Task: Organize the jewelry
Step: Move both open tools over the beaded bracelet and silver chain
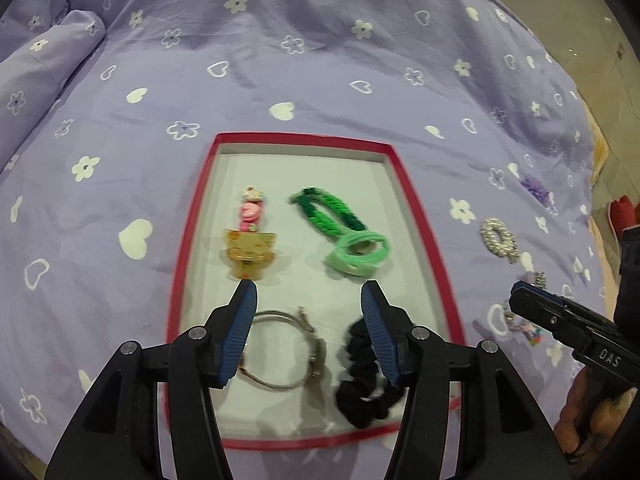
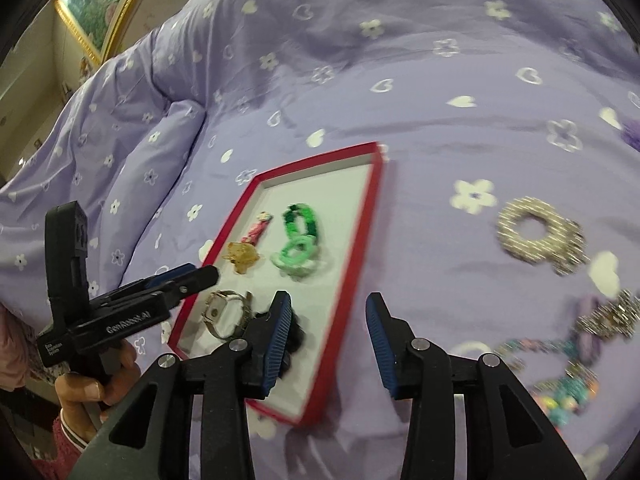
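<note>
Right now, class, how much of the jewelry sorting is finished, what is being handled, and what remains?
Done: the red tray holds the cartoon clips, green bands, watch and black scrunchie. In hand: nothing; the left gripper and right gripper both have open, empty jaws. Left: the pearl ring scrunchie and beaded pieces lie on the purple bedspread.

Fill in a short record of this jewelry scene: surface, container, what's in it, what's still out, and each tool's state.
surface: purple bedspread
container: red tray
in tray: pink clip, gold clip, green braid, green ties, watch, black scrunchie
still out: pearl ring, bead bracelet
left tool: open, empty
right tool: open, empty
</note>
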`<state>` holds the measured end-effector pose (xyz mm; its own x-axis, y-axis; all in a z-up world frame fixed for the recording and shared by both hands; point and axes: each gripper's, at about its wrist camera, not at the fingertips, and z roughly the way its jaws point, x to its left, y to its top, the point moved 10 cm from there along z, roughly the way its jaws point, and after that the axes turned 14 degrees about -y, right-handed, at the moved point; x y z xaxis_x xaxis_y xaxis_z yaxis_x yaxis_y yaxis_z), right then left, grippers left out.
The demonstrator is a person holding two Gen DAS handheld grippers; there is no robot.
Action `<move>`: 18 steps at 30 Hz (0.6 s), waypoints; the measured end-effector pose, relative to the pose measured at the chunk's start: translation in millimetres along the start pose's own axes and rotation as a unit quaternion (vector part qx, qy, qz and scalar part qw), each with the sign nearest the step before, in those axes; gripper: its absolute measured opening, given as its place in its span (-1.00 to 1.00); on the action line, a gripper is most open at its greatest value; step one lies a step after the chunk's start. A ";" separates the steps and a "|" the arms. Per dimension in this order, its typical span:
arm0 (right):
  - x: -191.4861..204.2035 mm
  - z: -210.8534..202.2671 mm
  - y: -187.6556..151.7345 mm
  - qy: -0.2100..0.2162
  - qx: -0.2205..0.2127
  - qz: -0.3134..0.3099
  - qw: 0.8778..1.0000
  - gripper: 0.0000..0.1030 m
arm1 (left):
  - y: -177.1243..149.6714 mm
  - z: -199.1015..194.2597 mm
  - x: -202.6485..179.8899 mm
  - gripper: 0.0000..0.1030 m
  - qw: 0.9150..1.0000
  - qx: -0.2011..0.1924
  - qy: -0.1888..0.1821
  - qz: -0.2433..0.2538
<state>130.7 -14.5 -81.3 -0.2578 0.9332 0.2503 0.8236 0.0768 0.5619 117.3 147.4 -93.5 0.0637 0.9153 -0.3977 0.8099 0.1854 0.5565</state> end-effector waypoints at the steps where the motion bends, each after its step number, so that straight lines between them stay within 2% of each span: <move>1: -9.1 -4.7 -1.5 -0.004 -0.003 0.007 1.000 -0.19 | -0.1 -0.6 -5.5 0.04 1.000 0.000 -0.004 0.002; 18: -124.1 -53.6 -25.1 -0.069 -0.026 0.095 0.993 -0.15 | -5.0 22.1 -85.1 0.06 0.997 0.024 -0.039 0.062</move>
<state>114.9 -151.1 -84.1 -0.0268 0.9686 0.2473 0.8231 -0.1190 0.5552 120.8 60.7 -78.6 0.2091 0.8991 -0.3846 0.8200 0.0531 0.5699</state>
